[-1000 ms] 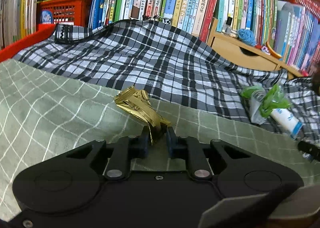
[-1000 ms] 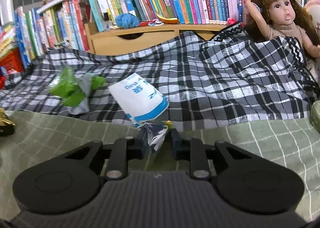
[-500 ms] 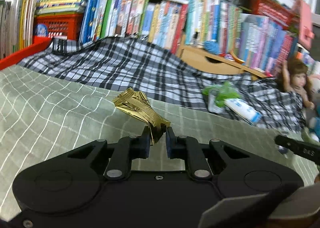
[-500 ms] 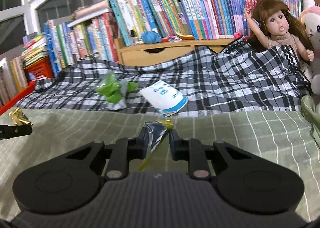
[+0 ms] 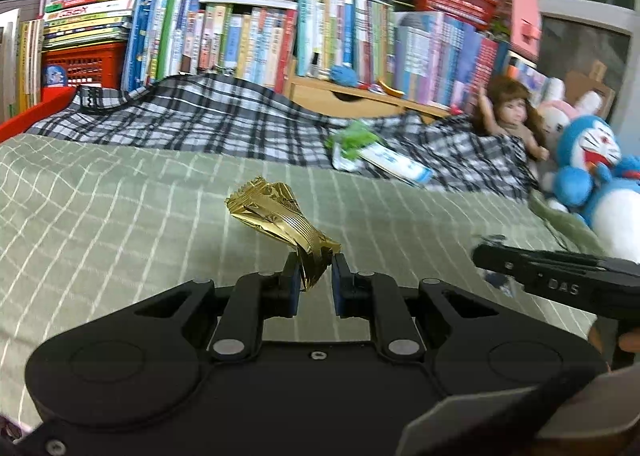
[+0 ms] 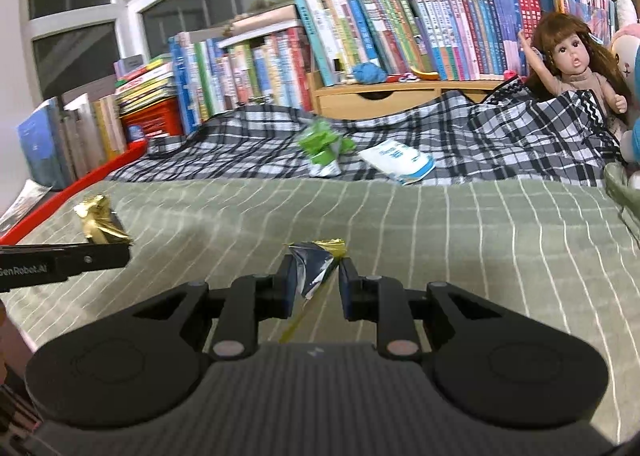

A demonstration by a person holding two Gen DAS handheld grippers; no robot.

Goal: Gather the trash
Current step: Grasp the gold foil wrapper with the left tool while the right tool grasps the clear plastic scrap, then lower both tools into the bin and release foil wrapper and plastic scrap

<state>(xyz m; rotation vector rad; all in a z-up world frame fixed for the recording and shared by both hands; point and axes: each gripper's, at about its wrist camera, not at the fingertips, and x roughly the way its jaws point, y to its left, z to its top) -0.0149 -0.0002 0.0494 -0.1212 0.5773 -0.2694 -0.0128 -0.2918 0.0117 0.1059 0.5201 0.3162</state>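
Grippers first, since both of yours sit at the bottom of their own views, angled a little downward over the bed. Your left gripper [image 5: 314, 270] has its jaws drawn close, pinching the lower end of a crumpled gold wrapper [image 5: 280, 222] that stands up and leans toward the upper left of the frame, clear of the cover. Your right gripper [image 6: 316, 276] has its jaws pinched on a crumpled silver wrapper [image 6: 314, 266] with a gold edge; a thin yellowish strip hangs down from it between the fingers. In the right wrist view your left gripper enters from the lower left edge as a dark bar, the gold wrapper sticking up from its tip. In the left wrist view your right gripper comes in from the right edge, and what it holds is blurred and mostly hidden behind its tip. A small part of your hand shows at the far right edge of that view, cut off.

Beneath both grippers lies the green checked cover [image 6: 440, 236]. Farther up the frame, on the black-and-white plaid blanket [image 6: 480, 144], a green wrapper [image 6: 322, 146] and a white-and-blue packet [image 6: 396, 160] lie just beside each other. The packet's print is too small to read. A doll [image 6: 572, 72] leans at the upper right, with plush toys [image 5: 588, 172] partly cut off by the frame edge. Rows of books [image 6: 360, 36] stand behind everything.
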